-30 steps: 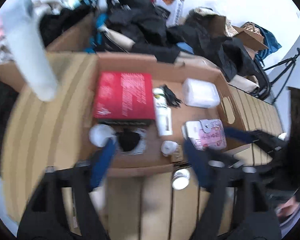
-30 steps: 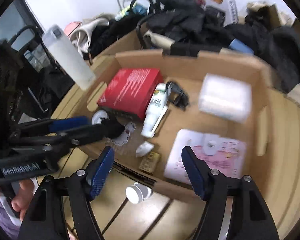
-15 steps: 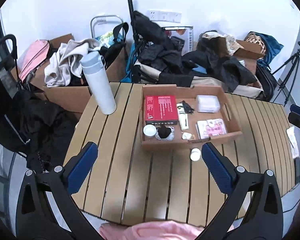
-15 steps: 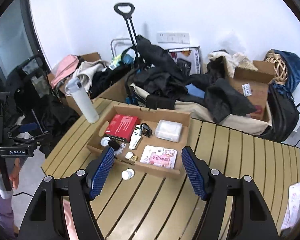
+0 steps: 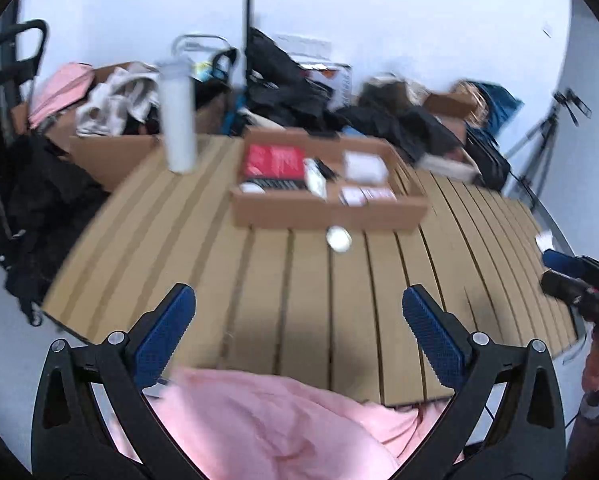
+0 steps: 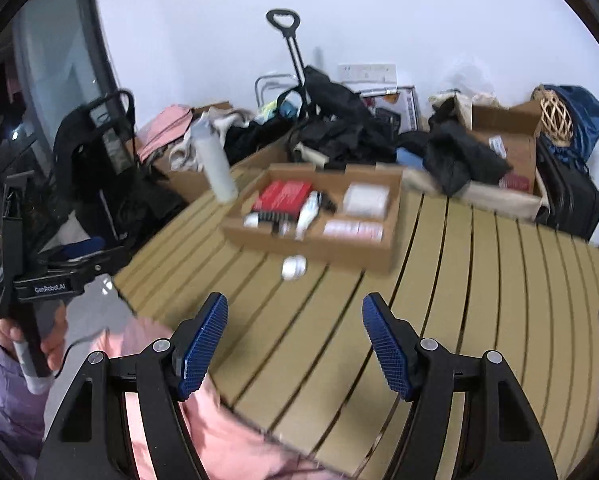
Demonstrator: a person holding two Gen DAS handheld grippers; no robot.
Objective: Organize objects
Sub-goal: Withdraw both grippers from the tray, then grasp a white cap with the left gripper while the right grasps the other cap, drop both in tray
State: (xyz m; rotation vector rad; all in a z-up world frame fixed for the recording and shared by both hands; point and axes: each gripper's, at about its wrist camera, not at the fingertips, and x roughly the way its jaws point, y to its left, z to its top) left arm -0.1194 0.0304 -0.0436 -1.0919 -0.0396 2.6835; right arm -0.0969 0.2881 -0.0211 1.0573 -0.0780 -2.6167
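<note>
Objects filled the cardboard box [image 6: 319,248]; one white jar [image 6: 294,267] lay just outside it, likely next; left gripper [image 5: 295,336] and right gripper [image 6: 293,346] hung released, empty.

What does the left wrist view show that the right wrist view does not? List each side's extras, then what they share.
Only the left wrist view: a tripod at the far right, and the right gripper's tips entering from the right edge.

Only the right wrist view: the left gripper seen from outside, the hand holding it, and a glass door.

Both: the slatted table, the cardboard box with a red box inside, the small white jar in front of it, and the white bottle.
</note>
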